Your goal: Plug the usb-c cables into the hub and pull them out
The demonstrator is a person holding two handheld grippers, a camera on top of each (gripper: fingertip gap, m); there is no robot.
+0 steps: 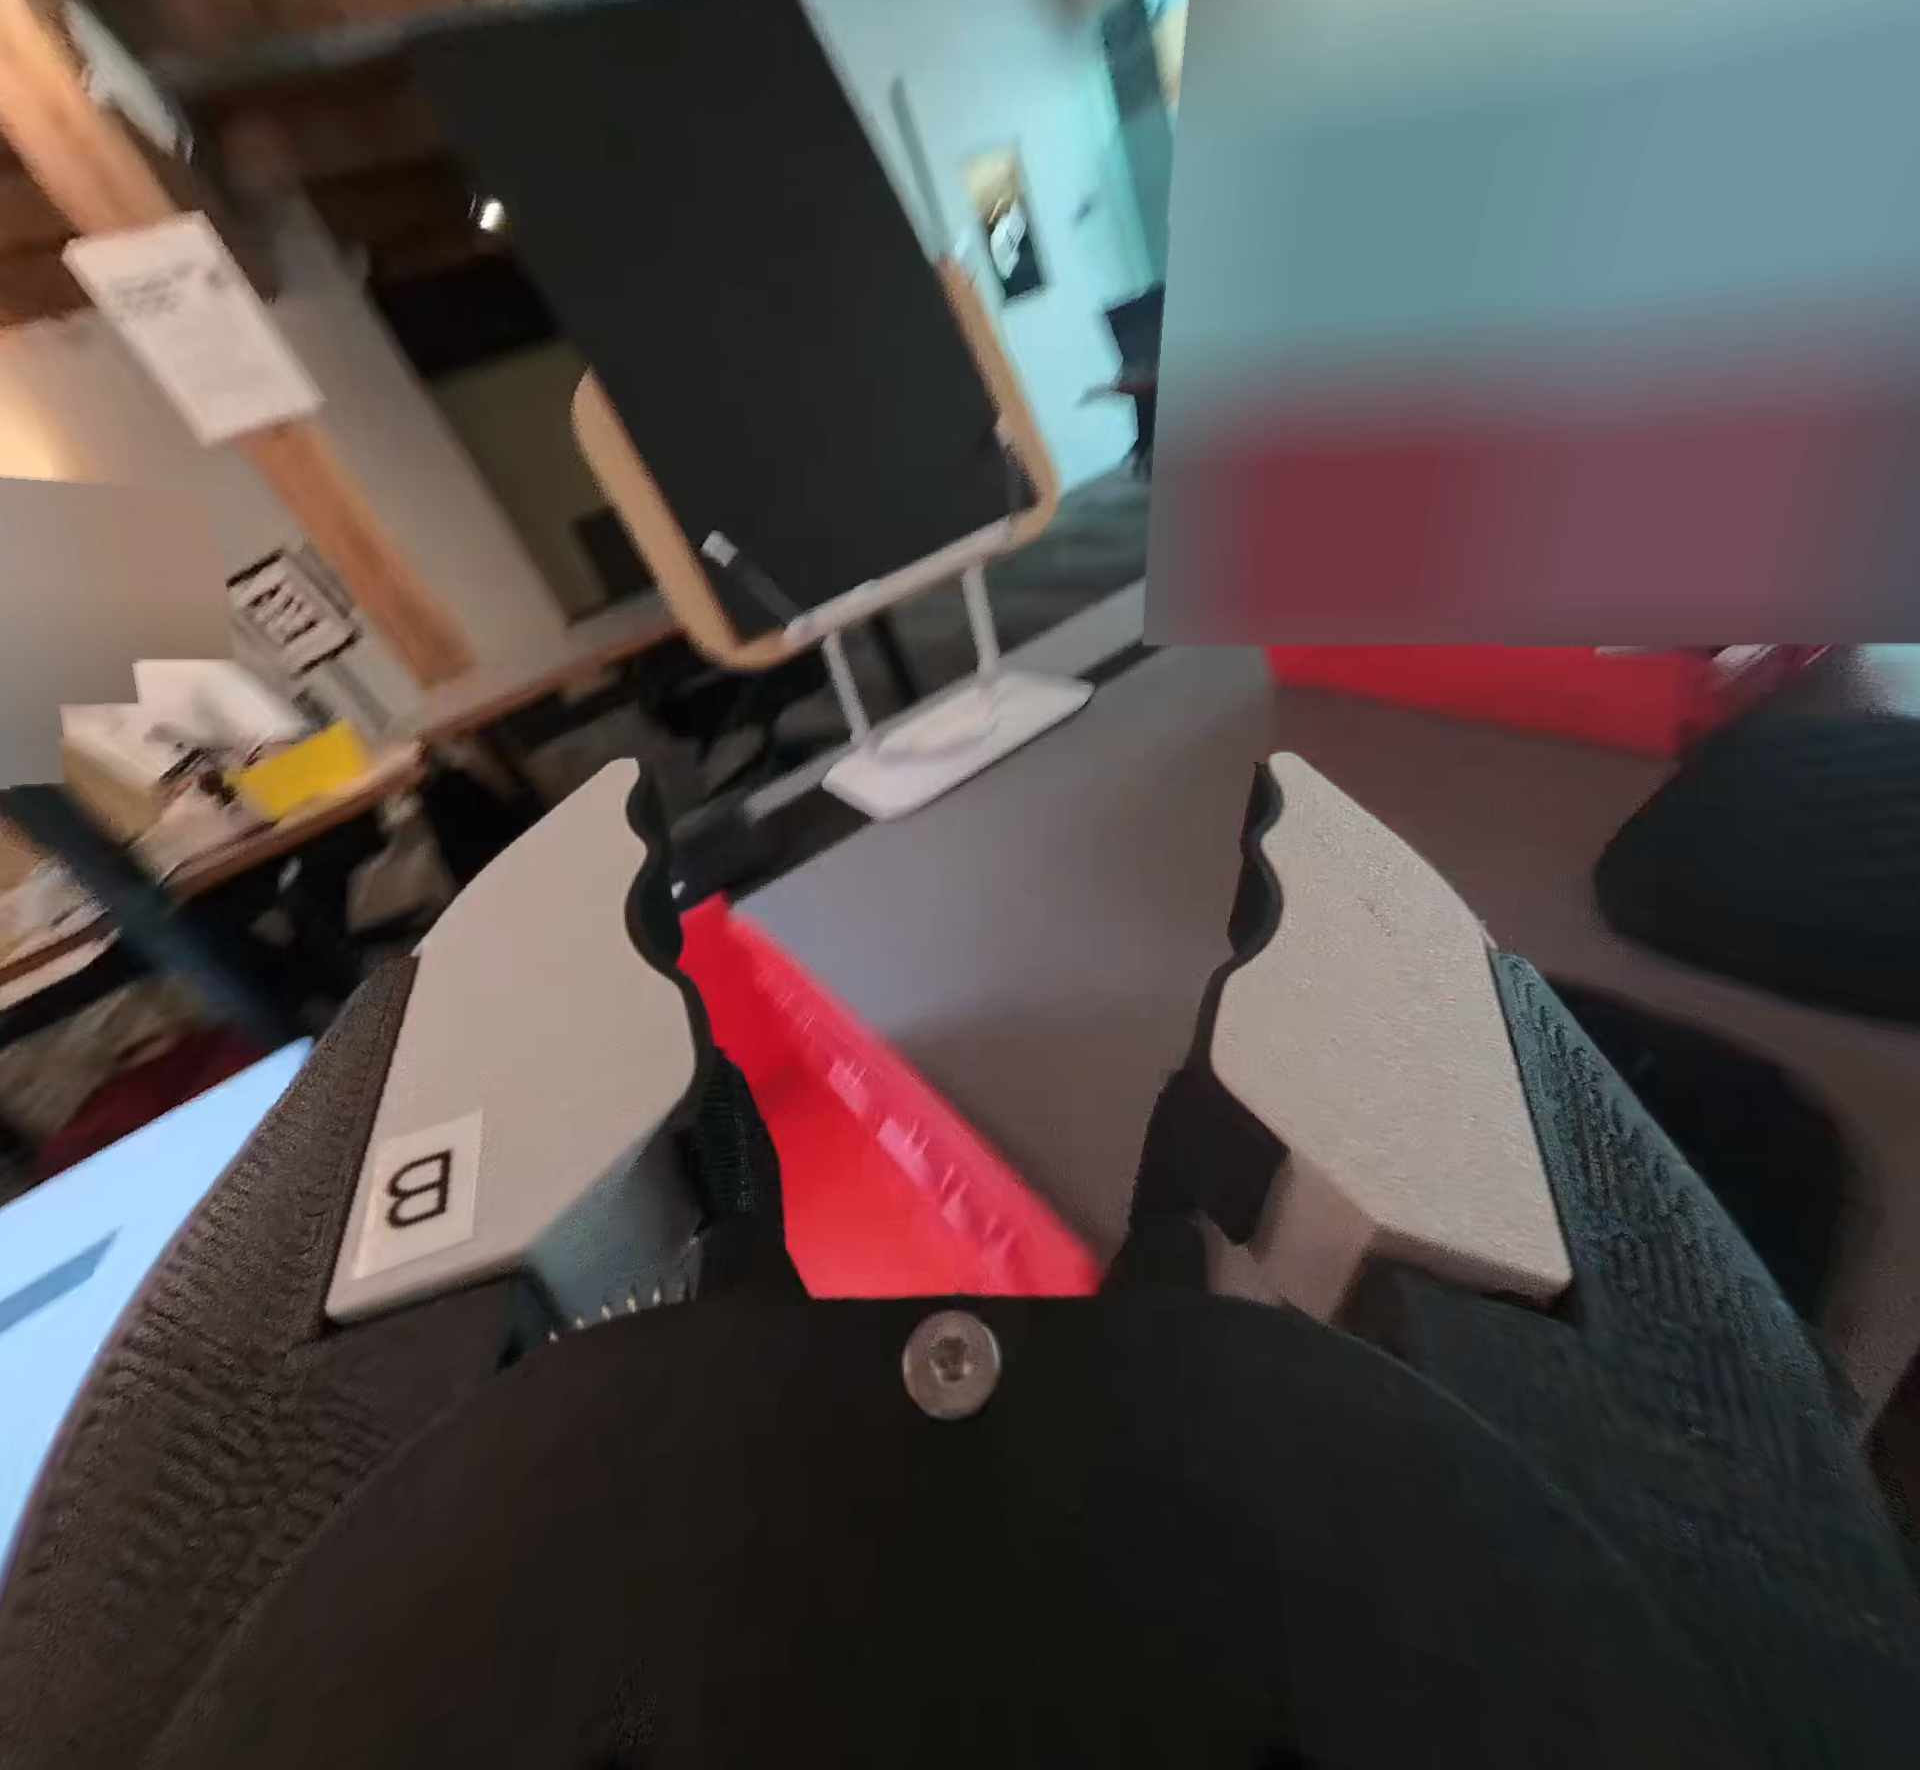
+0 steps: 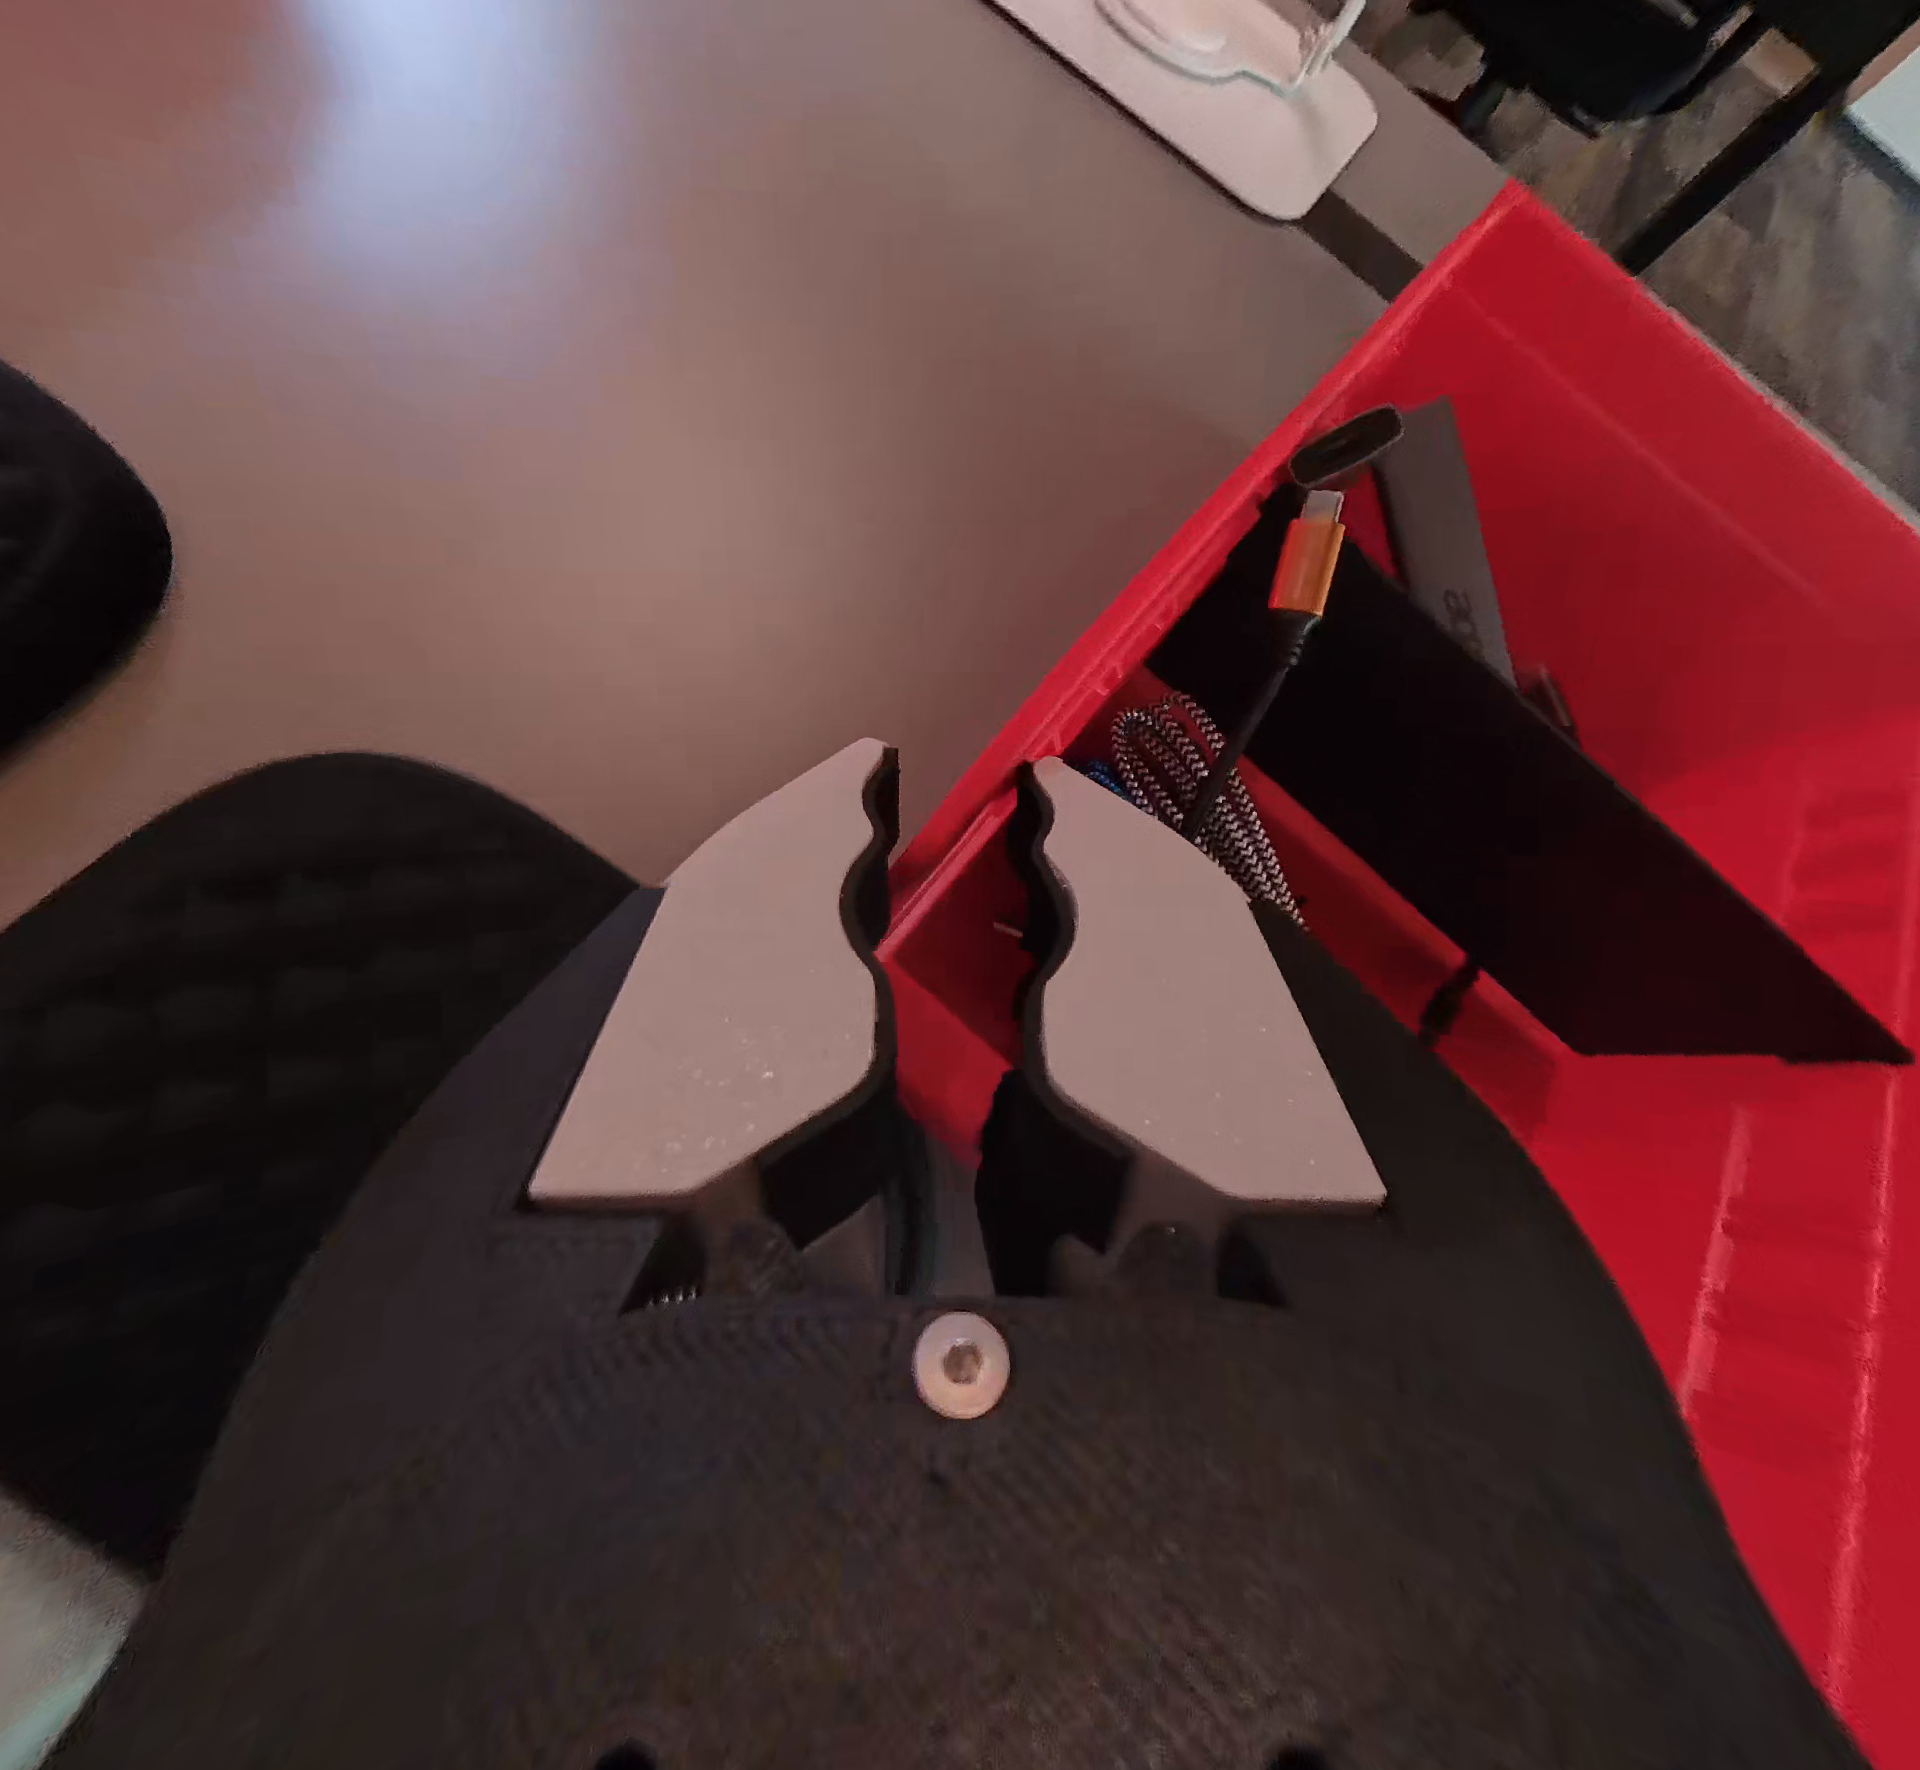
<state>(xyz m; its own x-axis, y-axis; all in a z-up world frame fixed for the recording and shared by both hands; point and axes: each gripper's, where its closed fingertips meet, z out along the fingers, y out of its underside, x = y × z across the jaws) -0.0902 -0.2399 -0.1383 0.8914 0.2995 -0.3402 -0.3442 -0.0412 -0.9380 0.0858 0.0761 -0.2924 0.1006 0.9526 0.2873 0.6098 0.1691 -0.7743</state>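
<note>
A red bin (image 2: 1662, 681) stands at the table's right edge. In it a black cable ends in an orange-collared USB-C plug (image 2: 1309, 567). Its metal tip points up at a dark oval socket end (image 2: 1345, 447), and I cannot tell whether they touch. A grey hub-like slab (image 2: 1439, 525) leans behind a black panel (image 2: 1507, 837). A black-and-white braided cable (image 2: 1184, 754) lies coiled below. My right gripper (image 2: 961, 764) hovers over the bin's near corner, jaws narrowly apart and empty. My left gripper (image 1: 951, 785) is wide open and empty above the bin's red rim (image 1: 883, 1118).
A grey table (image 2: 623, 370) spreads to the left. A dark monitor (image 1: 748, 318) on a white stand (image 1: 956, 733) is at the table's far end; the stand's base also shows in the right wrist view (image 2: 1143, 37). Black padded shapes (image 2: 62, 557) (image 1: 1766, 837) lie on the table. Another red box (image 1: 1507, 692) is behind. There is about 40 cm between the tips of the two grippers.
</note>
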